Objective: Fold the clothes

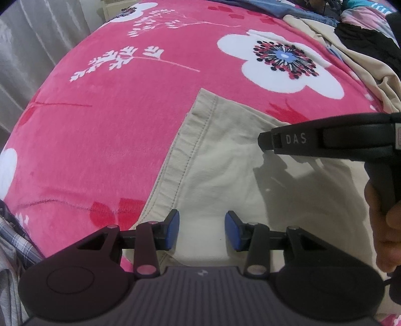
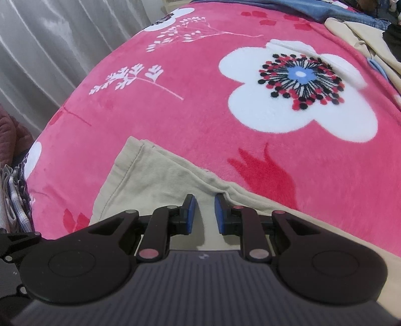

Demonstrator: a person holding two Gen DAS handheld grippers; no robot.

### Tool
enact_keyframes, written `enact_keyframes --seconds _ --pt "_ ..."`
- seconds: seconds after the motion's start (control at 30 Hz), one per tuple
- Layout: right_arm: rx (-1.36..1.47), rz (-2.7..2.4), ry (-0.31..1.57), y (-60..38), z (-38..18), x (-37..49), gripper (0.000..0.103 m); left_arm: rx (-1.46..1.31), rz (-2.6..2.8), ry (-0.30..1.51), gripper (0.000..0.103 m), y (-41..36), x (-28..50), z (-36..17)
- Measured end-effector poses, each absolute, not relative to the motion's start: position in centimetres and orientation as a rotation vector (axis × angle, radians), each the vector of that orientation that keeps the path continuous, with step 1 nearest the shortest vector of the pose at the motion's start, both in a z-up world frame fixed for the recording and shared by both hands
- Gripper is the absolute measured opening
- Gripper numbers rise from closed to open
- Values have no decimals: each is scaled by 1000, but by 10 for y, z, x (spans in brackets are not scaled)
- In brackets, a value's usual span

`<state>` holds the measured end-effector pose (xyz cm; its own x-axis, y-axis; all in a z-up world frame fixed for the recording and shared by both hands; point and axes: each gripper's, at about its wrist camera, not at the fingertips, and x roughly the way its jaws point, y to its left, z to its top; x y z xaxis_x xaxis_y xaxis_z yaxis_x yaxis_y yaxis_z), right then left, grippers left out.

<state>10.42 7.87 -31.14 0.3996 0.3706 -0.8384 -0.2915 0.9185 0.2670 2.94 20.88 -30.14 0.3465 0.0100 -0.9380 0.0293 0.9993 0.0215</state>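
Note:
A beige garment [image 1: 225, 160] with a ribbed, stitched hem lies flat on the pink floral blanket [image 1: 112, 120]. My left gripper [image 1: 201, 229] hovers over its near part, blue pads wide apart with nothing between them. In the left wrist view the right gripper [image 1: 263, 144] reaches in from the right above the cloth, a hand [image 1: 386, 225] on its handle. In the right wrist view the beige garment [image 2: 150, 180] shows its corner and far folded edge. My right gripper [image 2: 204, 213] is open just over that edge, gripping nothing.
More clothes are heaped at the far right: beige cloth [image 1: 363, 67], denim [image 1: 295, 10] and a dark item [image 1: 371, 37]. Plaid fabric [image 1: 15, 240] lies at the left bed edge. A grey curtain [image 2: 50, 50] hangs beyond the bed.

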Motion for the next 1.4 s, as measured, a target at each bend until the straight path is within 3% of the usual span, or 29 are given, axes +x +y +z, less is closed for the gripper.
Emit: enact_keyframes --seconds 0.33,0.7,0.93,1.4 --pt "98 374 1080 83 -311 102 19 27 -33 1219 44 212 29 -302" --pt "105 339 1058 90 -312 97 28 25 -67 1218 46 214 28 -303" --pt "127 238 909 63 -287 57 28 1 -80 1219 47 219 29 -301" --pt "14 105 995 26 -317 26 30 42 -121 1276 49 217 39 -302"
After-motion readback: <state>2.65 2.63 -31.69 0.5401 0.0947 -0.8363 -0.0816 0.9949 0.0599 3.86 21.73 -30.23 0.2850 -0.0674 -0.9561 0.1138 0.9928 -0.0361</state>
